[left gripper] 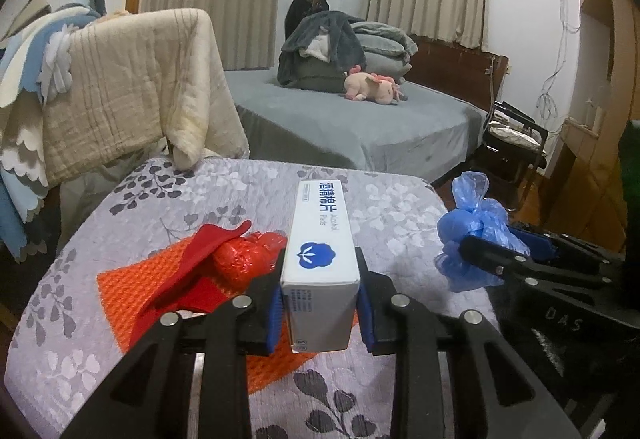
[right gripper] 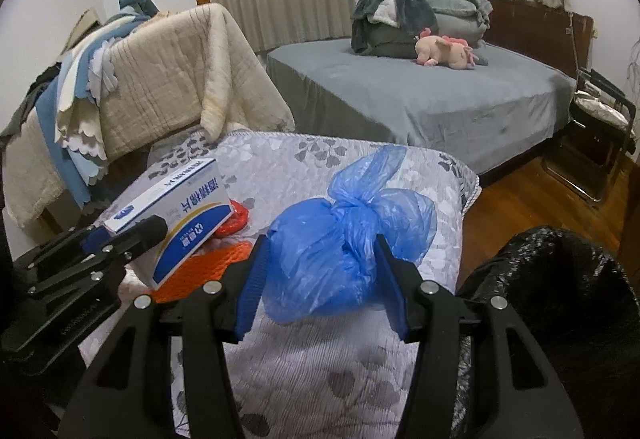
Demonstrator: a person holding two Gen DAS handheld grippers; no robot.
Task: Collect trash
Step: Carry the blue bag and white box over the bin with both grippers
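Between the jaws of the left gripper (left gripper: pixel 320 303) sits the white box (left gripper: pixel 322 251), pinched at its near end only, so it may tip out. The right gripper (right gripper: pixel 322 279) presses its jaws on the blue bag (right gripper: pixel 344 239); the soft plastic may slip before reaching the black bin bag (right gripper: pixel 560 299) just right of them.

Black tongs (left gripper: pixel 320 303), blue ribbed pads (left gripper: pixel 274 313), silver screws, "DAS" marking.

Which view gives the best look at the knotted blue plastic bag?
The right wrist view: the knotted blue plastic bag fills the centre, clamped by the right gripper, knot and crinkles visible. The left wrist view shows it only small at the right edge, partly hidden by that gripper's jaws.
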